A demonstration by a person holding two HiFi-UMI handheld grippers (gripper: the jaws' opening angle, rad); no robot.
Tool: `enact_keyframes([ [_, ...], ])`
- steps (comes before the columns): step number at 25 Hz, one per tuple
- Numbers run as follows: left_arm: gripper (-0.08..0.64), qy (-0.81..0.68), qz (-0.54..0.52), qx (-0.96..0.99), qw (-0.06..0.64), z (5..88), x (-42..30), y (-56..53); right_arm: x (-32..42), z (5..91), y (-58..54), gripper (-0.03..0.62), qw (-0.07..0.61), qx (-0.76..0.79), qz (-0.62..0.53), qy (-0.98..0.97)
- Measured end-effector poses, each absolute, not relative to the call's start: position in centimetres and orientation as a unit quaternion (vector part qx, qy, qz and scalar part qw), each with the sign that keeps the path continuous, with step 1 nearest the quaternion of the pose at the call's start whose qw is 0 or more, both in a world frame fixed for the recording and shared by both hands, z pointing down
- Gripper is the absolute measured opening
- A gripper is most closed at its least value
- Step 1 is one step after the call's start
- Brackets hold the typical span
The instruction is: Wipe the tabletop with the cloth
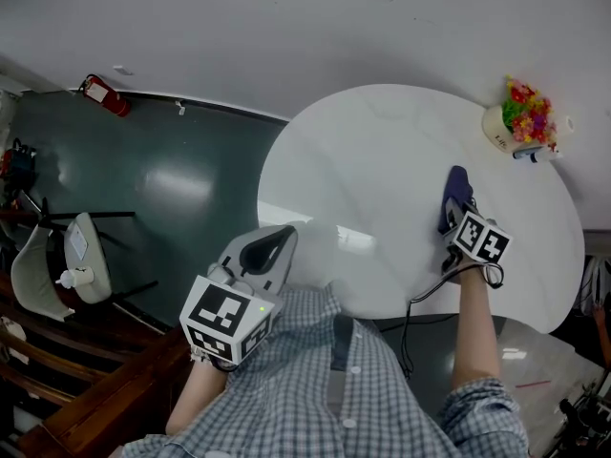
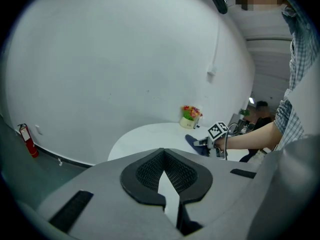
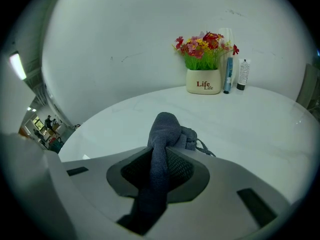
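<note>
1. White and oval, the counter carried the dark blue-grey cloth right of its middle. The cloth was bunched into a hump, with its front end resting on the top.
2. The right tool had its jaws clamped on the near end of the cloth. The fabric ran back between the ribbed pads and hung out behind them.
3. The person's right hand held that tool with a bare forearm reaching in over the near rim. A black cable looped down beside the forearm.
4. Beyond the cloth, at the far right rim, stood a cream flower pot marked "Life", filled with red, pink and yellow blooms over green leaves. A blue tube and a small white bottle with a black cap stood upright just beside it.
5. The left tool was well apart from the cloth, held off the near-left edge of the counter and close to the person's checked shirt. Its jaws were closed tip to tip with nothing between them.
6. Left of the counter lay a dark green floor. A red fire extinguisher sat at the foot of the white wall.
</note>
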State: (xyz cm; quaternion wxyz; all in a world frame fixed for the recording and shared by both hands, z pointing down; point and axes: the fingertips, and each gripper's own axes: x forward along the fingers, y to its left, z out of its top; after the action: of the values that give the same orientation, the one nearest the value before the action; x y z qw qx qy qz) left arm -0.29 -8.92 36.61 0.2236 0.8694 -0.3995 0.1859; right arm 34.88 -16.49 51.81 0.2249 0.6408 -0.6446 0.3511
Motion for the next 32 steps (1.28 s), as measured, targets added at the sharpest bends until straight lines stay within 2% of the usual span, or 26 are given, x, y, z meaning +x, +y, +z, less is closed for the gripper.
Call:
enact_keyframes([
  [15,0.006,-0.411,0.177,0.864,0.228,36.6,-2.9,-9.0,29.0,51.9,-18.8,0.067,0.242,0.607,0.352,-0.670],
  [32,0.006,-0.446,0.170,0.845,0.241,36.8,-7.1,-8.7,15.0,52.3,-23.2,0.067,0.270,0.499,0.327,-0.756],
])
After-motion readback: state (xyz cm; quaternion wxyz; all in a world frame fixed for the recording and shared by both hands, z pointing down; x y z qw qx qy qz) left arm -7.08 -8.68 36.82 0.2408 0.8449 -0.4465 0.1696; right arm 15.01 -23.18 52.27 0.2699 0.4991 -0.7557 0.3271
